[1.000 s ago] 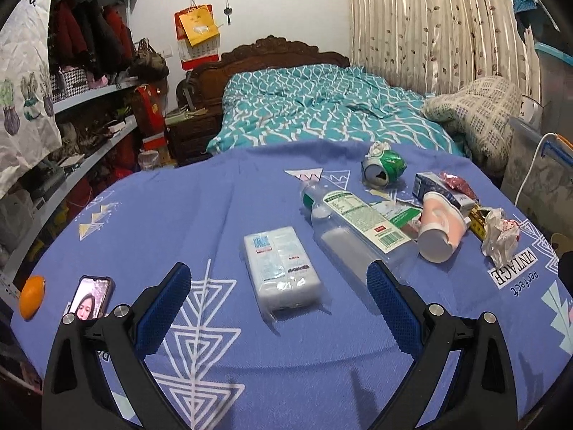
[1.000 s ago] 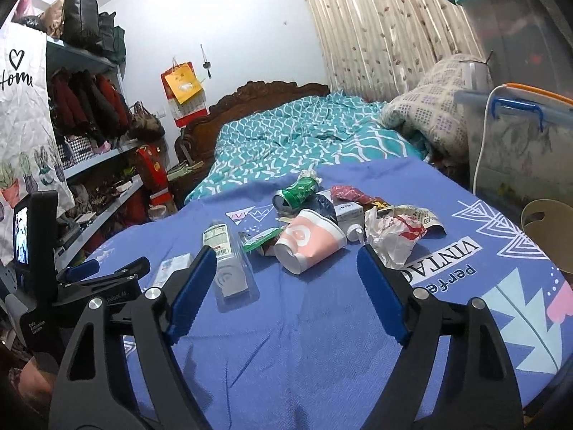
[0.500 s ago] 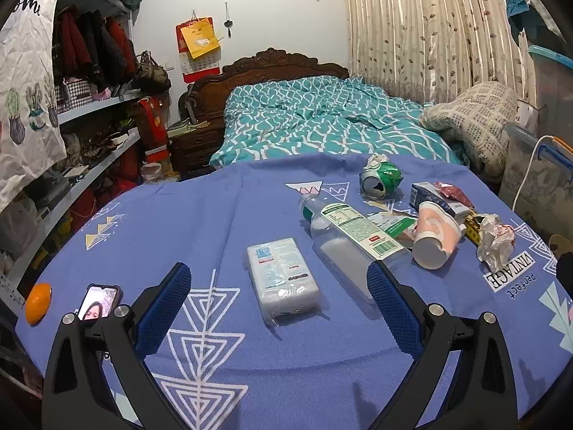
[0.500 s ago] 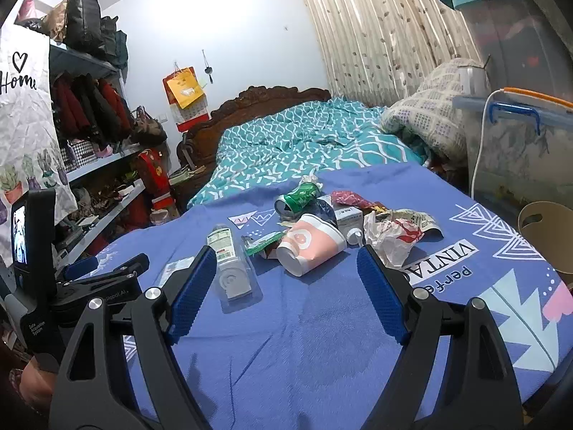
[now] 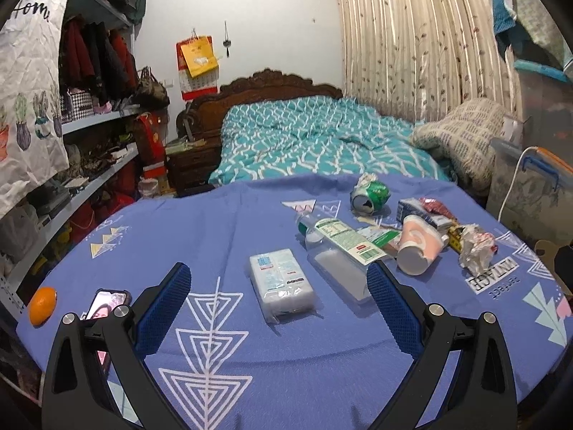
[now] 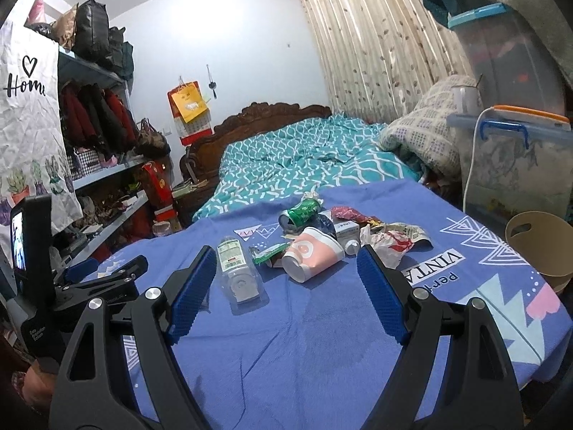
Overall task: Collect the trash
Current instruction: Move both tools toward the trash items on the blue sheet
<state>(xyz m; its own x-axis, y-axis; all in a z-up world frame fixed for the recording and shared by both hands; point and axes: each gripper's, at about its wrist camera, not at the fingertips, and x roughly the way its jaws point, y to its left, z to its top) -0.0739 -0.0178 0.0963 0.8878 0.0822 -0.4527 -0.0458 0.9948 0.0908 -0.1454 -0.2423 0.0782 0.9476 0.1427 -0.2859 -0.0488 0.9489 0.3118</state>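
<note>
Trash lies on a blue patterned tablecloth (image 5: 229, 236): a clear plastic bottle (image 5: 336, 251) (image 6: 238, 268) on its side, a tipped pink paper cup (image 5: 419, 247) (image 6: 315, 252), a crushed green can (image 5: 370, 195) (image 6: 300, 211), a crumpled wrapper (image 5: 476, 247) (image 6: 388, 245) and a small carton (image 5: 412, 208) (image 6: 345, 228). A white tissue pack (image 5: 281, 283) lies nearer. My left gripper (image 5: 279, 308) is open above the table's near edge, short of the pack. My right gripper (image 6: 286, 295) is open too, short of the bottle and cup, nothing between its fingers.
A phone (image 5: 104, 304) and an orange (image 5: 42, 304) lie at the table's left edge. A tan basket (image 6: 540, 247) stands beside the table on the right. Behind are a bed (image 5: 311, 143), shelves (image 5: 89, 179) on the left and plastic storage boxes (image 6: 515, 165) on the right.
Both grippers have drawn back and lifted a little; the table items look smaller and farther in both views. The jaws have kept the same width.
</note>
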